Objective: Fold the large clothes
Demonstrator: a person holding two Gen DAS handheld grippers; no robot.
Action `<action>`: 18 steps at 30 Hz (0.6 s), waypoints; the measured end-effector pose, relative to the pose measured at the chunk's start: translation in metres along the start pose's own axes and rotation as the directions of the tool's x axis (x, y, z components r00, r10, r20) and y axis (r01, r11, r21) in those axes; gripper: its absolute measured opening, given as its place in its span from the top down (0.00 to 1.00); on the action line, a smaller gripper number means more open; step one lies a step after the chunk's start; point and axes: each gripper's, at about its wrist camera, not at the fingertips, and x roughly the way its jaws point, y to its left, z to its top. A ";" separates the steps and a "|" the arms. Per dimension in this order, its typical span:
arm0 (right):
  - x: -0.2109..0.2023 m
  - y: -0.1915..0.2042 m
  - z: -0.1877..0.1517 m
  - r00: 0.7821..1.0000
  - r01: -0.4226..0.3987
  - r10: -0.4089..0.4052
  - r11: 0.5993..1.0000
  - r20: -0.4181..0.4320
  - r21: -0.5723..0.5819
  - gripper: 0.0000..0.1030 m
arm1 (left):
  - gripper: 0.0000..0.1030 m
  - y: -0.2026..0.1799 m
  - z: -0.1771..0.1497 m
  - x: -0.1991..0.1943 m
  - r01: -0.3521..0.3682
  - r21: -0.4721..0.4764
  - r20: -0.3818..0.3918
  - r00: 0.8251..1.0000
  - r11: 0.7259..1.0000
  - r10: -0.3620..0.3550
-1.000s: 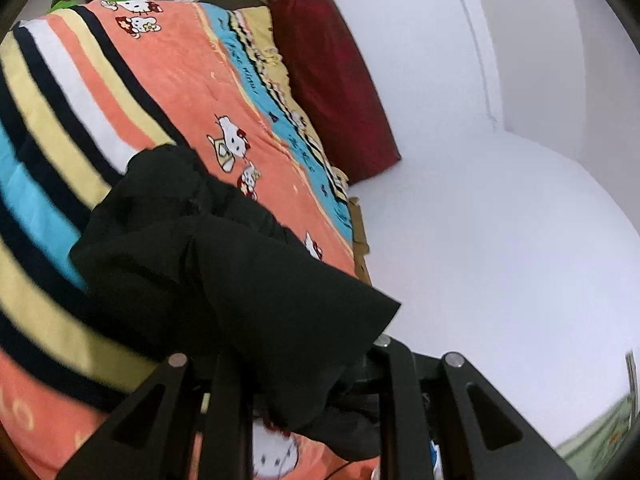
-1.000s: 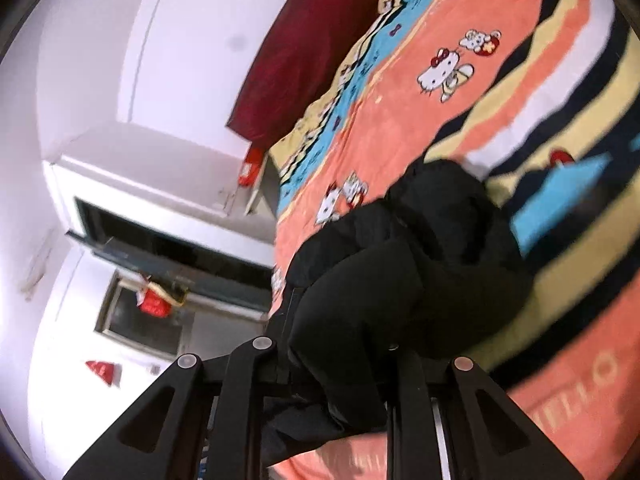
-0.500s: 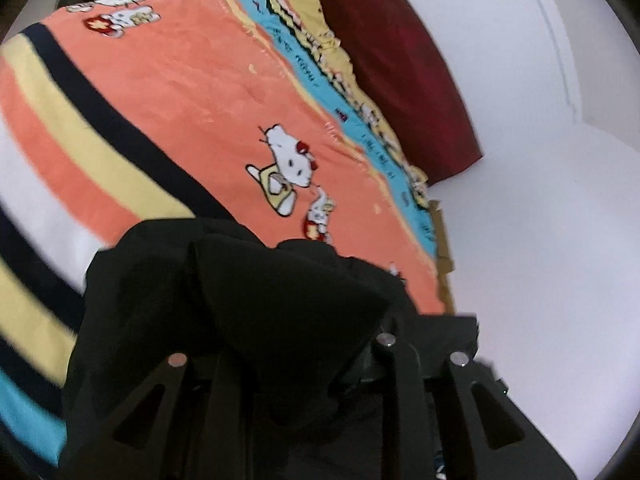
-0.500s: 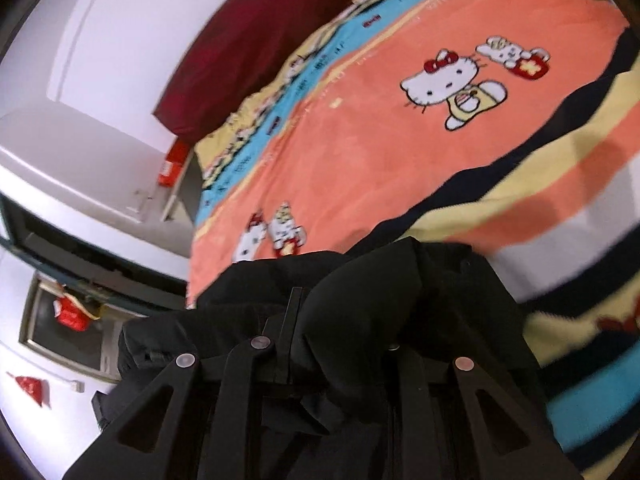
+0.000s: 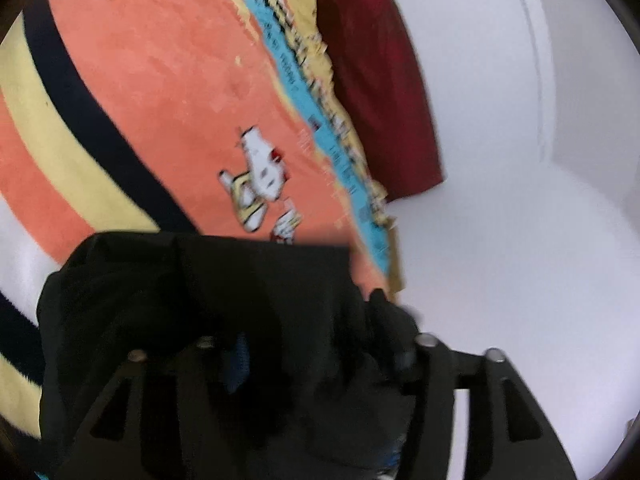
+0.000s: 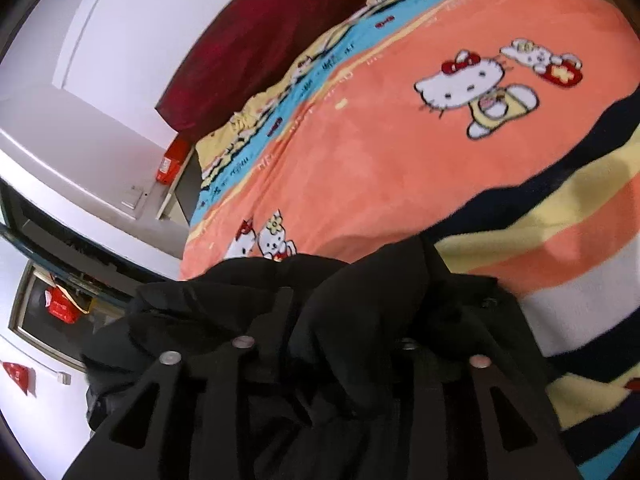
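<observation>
Left tongs [image 5: 316, 344] and right tongs [image 6: 324, 344] each pinching black garment [image 6: 360, 300], bunching at 6 o'clock over striped Hello Kitty blanket [image 6: 380, 160]. Soft, limp, light; gripping hem corners looking best.

The black garment [image 5: 224, 300] is soft, dark cloth, all bunched up in thick folds and not flat. It sits low in both views, right up close, with its top edge running almost straight across in the left wrist view. In the right wrist view the same black garment [image 6: 360, 292] rises in lumpy humps, and one fold sticks up like a little peak in the middle.
</observation>
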 end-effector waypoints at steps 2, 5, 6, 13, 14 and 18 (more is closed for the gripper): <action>-0.019 0.006 0.001 1.000 -0.004 0.004 1.000 0.029 -0.011 0.44 | 0.45 -0.010 0.004 -0.022 0.023 -0.006 0.047 0.999 1.000 -0.023; -0.049 0.020 0.001 0.998 0.019 -0.015 0.998 0.065 -0.064 0.33 | 0.45 -0.034 0.006 -0.052 -0.029 0.050 0.088 0.996 0.998 0.025; -0.060 0.026 0.000 0.997 0.028 -0.021 0.995 0.074 -0.091 0.33 | 0.45 -0.044 0.004 -0.062 -0.060 0.080 0.098 0.994 0.995 0.052; -0.109 0.084 -0.038 0.995 0.057 -0.032 0.953 0.090 -0.297 0.33 | 0.45 -0.101 -0.053 -0.087 -0.309 0.358 0.128 0.951 0.881 0.281; -0.110 0.095 -0.051 0.996 0.060 -0.034 0.937 0.082 -0.344 0.33 | 0.45 -0.106 -0.064 -0.083 -0.329 0.397 0.127 0.944 0.857 0.304; -0.094 0.130 -0.095 0.996 0.092 -0.069 0.858 0.062 -0.505 0.33 | 0.45 -0.124 -0.111 -0.041 -0.353 0.558 0.098 0.927 0.751 0.363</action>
